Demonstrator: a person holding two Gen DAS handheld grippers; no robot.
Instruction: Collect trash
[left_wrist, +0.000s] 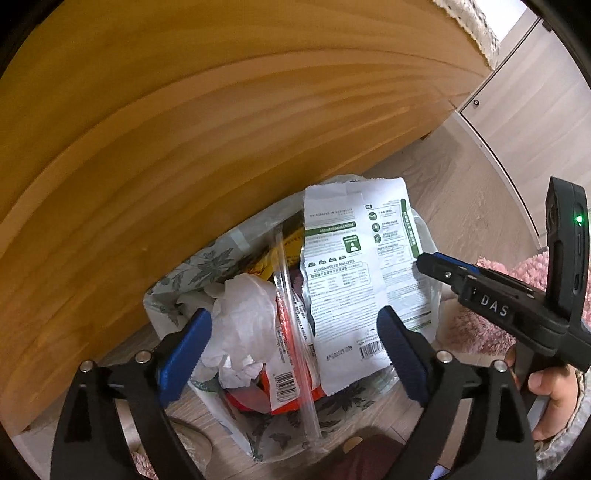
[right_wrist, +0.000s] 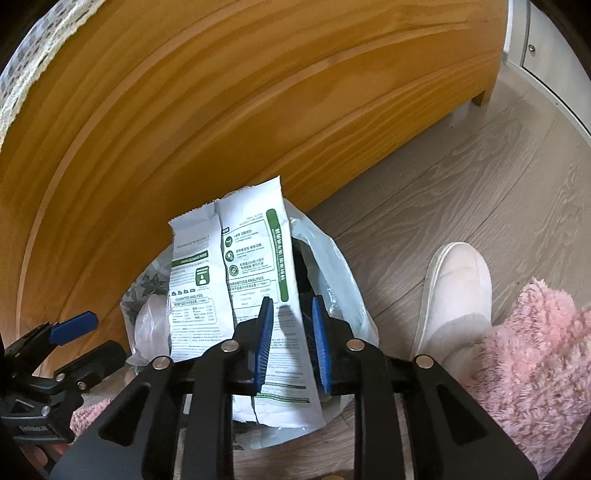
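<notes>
Left wrist view: trash bag (left_wrist: 173, 291), thin plastic with a leaf print, sits on the wood-look floor (left_wrist: 454, 192) right against the wooden bed frame (left_wrist: 184, 129), mouth open and stuffed. On top lies a big white-and-green food pouch (left_wrist: 354, 280), flat and sticking out past the rim. Beside it sit a crumpled white tissue (left_wrist: 243, 321), an orange-red snack wrapper (left_wrist: 284, 384) and a clear plastic sleeve (left_wrist: 295, 332). Left gripper (left_wrist: 295, 354) hangs over the pile with jaws spread wide, nothing between the pads, so it is released. Right gripper (right_wrist: 291, 343) is over the pouch's right edge. Its blue pads (right_wrist: 264, 343) stand a little apart and I see no pinch on the film, so I read it as let go, with the pouch resting on the pile. Person's hand (left_wrist: 550, 398) is on the right handle; a white slipper (right_wrist: 454, 295) and pink fluffy fabric (right_wrist: 535, 350) are just beside the bag. Handling, my judgement: everything here is light and soft. The pouch is slick laminated film, springy, and will pop back up if only pushed. The tissue compresses to nothing. The bag wall is flimsy and can tear or slide out of smooth pads. Best hold is the bag's rim, bunched so several layers sit in the jaws, one gripper each side. The pouch probably needs folding or pressing down first so the mouth can close.
</notes>
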